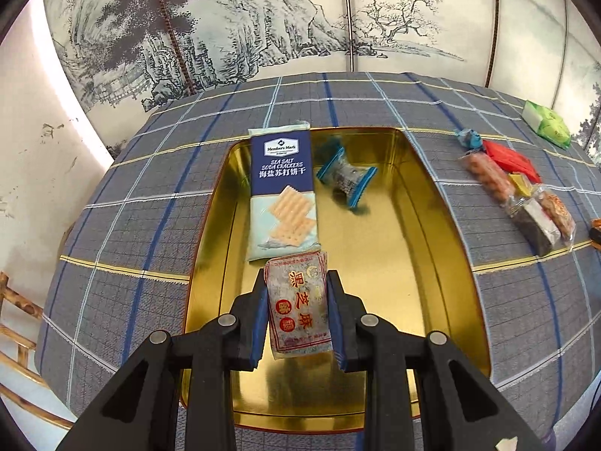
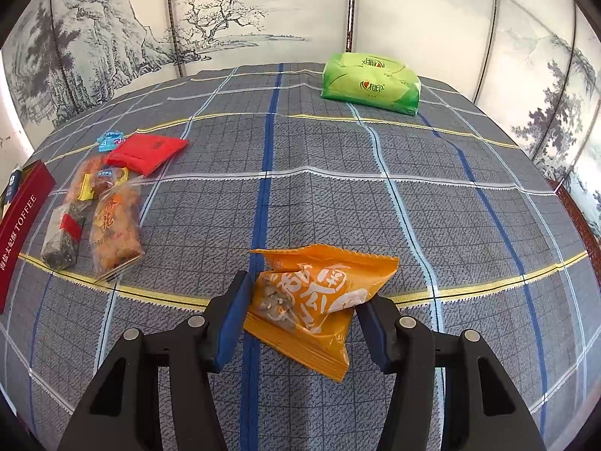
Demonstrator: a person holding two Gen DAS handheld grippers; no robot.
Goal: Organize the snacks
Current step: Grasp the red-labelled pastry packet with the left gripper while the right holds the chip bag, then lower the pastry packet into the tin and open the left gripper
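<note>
To fill the gold tin [image 1: 432,225], the left gripper [image 1: 296,315] clamps a sesame bar [image 1: 298,312] above the tin's near end, just short of the crackers [image 1: 282,191], while the right gripper [image 2: 300,315] pinches an orange packet [image 2: 319,300] right of the tin.

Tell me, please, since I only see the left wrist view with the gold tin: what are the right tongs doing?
Observer: The right tongs are clamped on an orange snack packet above the checked tablecloth.
Operator: Thank you. What is the green thing at my far right edge?
Observer: A green tissue pack, lying flat near the table's far edge.
Operator: Does the tin's outside carry any wording?
Observer: Yes, its red side reads TOFFEE.
</note>
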